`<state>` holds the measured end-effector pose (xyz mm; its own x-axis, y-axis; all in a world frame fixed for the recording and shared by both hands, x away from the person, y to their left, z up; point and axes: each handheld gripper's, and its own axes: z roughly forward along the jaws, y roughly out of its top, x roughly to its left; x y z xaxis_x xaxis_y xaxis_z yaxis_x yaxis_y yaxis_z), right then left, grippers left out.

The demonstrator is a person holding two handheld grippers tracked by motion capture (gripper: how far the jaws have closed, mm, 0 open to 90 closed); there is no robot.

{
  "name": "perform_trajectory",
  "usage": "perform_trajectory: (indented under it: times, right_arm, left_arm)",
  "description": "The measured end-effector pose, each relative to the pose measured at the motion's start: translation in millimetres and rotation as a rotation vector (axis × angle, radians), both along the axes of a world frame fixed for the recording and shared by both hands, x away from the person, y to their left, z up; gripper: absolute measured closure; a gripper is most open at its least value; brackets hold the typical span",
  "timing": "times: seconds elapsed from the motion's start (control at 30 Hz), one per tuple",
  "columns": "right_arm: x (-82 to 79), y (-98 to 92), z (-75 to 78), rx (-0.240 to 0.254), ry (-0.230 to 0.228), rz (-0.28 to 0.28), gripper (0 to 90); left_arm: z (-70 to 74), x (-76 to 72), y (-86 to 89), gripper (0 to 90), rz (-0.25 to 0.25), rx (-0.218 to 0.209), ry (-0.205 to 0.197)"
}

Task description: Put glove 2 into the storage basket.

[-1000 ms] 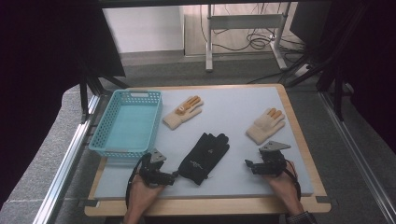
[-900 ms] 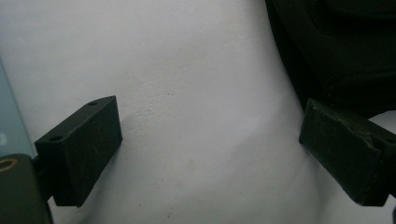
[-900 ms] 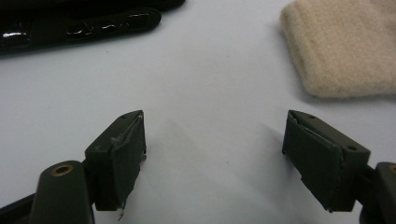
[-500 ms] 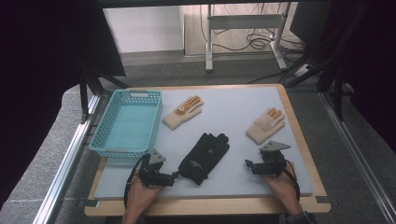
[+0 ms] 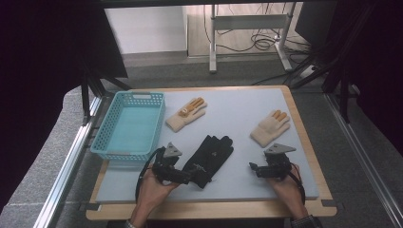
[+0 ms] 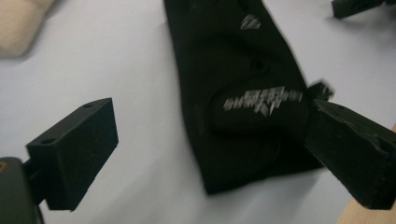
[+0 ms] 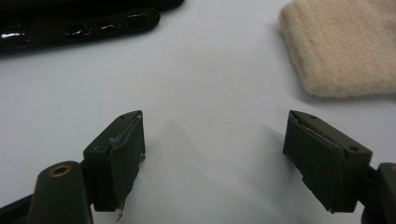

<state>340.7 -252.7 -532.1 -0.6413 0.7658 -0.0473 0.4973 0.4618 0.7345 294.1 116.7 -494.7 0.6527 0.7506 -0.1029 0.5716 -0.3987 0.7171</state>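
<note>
A: The black glove (image 6: 233, 88) is looking like matt cloth, its printed logo shining pale.

B: The cream gloves (image 7: 345, 46) are showing fuzzy knit; the basket (image 5: 127, 124) is looking like perforated turquoise plastic, the table's rim (image 5: 209, 210) bare wood.

this looks like a lab or test room set up for recording, not a home. a pale grey work board (image 5: 247, 142) on a wooden frame sits inside a rig of metal rails (image 5: 66, 161), with dark curtains (image 5: 43, 61) hanging at both sides. the floor is grey carpet (image 5: 190, 76). behind the board stands a metal-legged bench (image 5: 247, 28) with loose cables (image 5: 256, 42) coiled under it by a plain white wall (image 5: 142, 28). gloves and a basket are laid out neatly, like props.
</note>
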Motion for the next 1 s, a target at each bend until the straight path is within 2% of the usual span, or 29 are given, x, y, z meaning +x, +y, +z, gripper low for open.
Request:
perform_trajectory:
  times: [0.1,0.17,0.3,0.43,0.57,0.67,0.77,0.93,1.0]
  right_arm:
    - [0.0,-0.1,0.0,0.000,0.000,0.000,20.1]
    - [0.1,-0.1,0.0,0.000,-0.001,0.001,20.1]
    - [0.1,-0.1,0.0,0.000,-0.001,0.001,20.1]
    - [0.2,-0.2,0.0,0.000,-0.002,0.001,20.0]
    - [0.2,-0.2,0.0,0.001,0.000,0.000,20.1]
    - [0.2,-0.2,0.0,0.001,-0.001,0.001,20.1]
    - [0.2,-0.2,0.0,0.000,-0.001,0.001,20.1]
    - [0.2,-0.2,0.0,0.000,-0.001,0.001,20.1]
    - [0.2,-0.2,-0.1,0.000,-0.001,0.001,20.0]
  left_arm:
    - [-1.1,17.7,-18.3,1.5,-0.023,-0.008,0.048]
    - [-4.2,26.4,-26.5,0.6,-0.035,0.008,0.073]
    - [-15.4,42.7,-42.2,0.0,-0.028,0.051,0.138]
    - [-22.0,52.0,-50.6,0.0,-0.029,0.055,0.168]
    - [-27.0,54.7,-64.4,0.0,-0.052,0.088,0.190]
    - [-32.0,50.6,-76.4,0.0,-0.057,0.153,0.185]
    - [-34.3,42.8,-84.2,0.0,-0.049,0.216,0.141]
    - [-34.7,42.6,-82.2,0.0,-0.050,0.208,0.145]
    - [-32.6,43.5,-82.0,2.1,-0.051,0.221,0.151]
